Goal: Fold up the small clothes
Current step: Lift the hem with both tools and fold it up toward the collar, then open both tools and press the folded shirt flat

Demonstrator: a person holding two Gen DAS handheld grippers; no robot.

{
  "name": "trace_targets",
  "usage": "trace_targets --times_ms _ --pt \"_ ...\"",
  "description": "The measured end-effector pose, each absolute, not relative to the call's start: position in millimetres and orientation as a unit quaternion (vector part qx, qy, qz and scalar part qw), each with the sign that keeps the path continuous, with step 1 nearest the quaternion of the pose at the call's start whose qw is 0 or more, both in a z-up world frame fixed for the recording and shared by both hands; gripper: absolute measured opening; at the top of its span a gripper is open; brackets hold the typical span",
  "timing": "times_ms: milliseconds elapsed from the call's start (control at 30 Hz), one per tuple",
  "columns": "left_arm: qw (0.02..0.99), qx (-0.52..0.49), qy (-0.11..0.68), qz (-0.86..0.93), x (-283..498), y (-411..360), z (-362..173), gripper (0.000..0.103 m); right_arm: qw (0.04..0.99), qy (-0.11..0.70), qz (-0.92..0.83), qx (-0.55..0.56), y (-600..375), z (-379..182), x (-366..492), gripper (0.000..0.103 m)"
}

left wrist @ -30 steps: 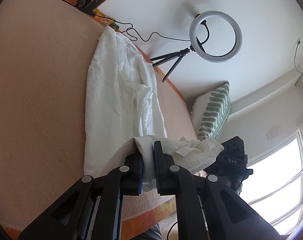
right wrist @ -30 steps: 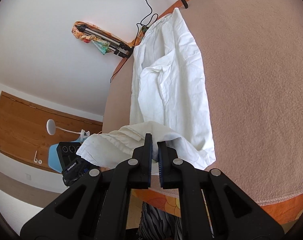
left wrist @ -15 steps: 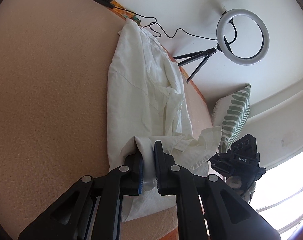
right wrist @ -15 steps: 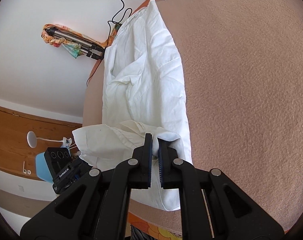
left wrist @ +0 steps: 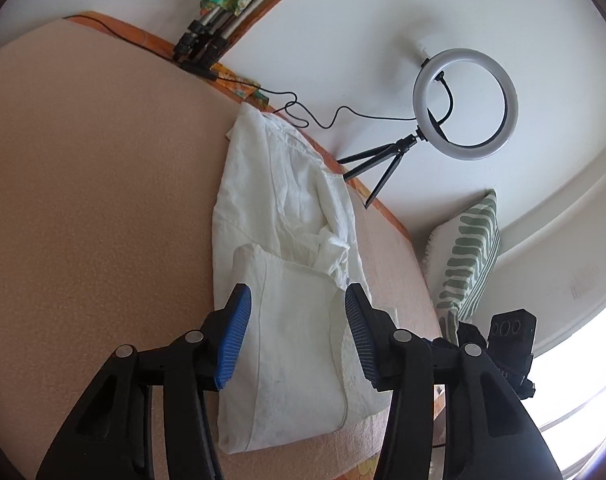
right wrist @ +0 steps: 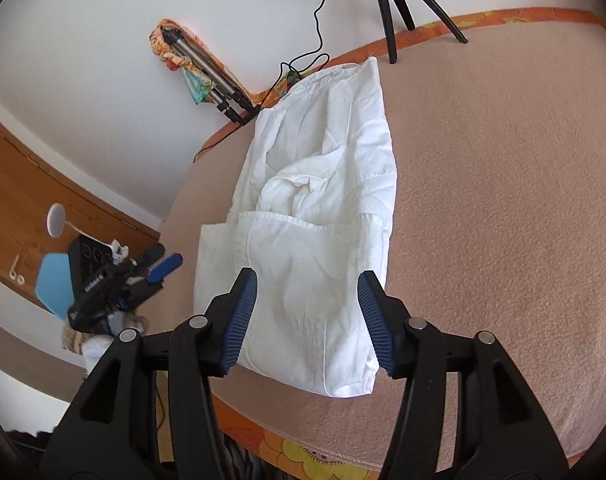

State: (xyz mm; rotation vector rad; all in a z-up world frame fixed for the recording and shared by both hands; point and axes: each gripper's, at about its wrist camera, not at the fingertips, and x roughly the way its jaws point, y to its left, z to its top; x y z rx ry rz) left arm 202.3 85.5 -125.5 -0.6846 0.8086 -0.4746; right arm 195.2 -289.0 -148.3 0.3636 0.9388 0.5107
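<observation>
A white shirt (left wrist: 287,280) lies flat on a peach blanket (left wrist: 95,220), its near end folded up over the middle. The left tool (left wrist: 297,334) hangs just above this folded end, blue pads wide apart, holding nothing. The right tool (right wrist: 309,316) does the same from the other side, jaws spread and empty, the fold (right wrist: 303,280) showing between them. Beyond the shirt's far end a ring light (left wrist: 465,104) stands on a small tripod. A striped pillow (left wrist: 465,264) sits to the left tool's right.
</observation>
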Motion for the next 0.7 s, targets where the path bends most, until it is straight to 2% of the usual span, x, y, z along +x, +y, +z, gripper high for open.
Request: trace_targets --times_ms 200,400,567,600,633,667,700 --pt "0.845 -0.236 0.396 -0.270 197 44 -113 0.048 0.873 0.451 0.161 0.095 -278 -157 184 0.052" --pt "0.825 -0.200 0.425 -0.314 202 5 -125 0.048 0.848 0.483 0.164 0.142 -295 -179 205 0.052" --pt "0.824 -0.154 0.433 -0.331 203 -29 -132 0.047 0.839 0.476 0.196 0.173 -296 -182 229 0.052" --pt "0.828 -0.145 0.433 -0.325 204 -33 -134 0.047 0.840 0.472 0.203 0.172 -293 -181 231 0.041" --pt "0.831 -0.139 0.434 -0.318 206 -36 -137 0.047 0.838 0.473 0.214 0.166 -289 -180 234 0.016" --pt "0.835 -0.135 0.437 -0.308 208 -37 -140 0.047 0.837 0.477 0.220 0.153 -283 -178 236 0.009" --pt "0.839 -0.130 0.438 -0.295 210 -37 -144 0.047 0.843 0.470 0.224 0.138 -276 -175 236 0.009"
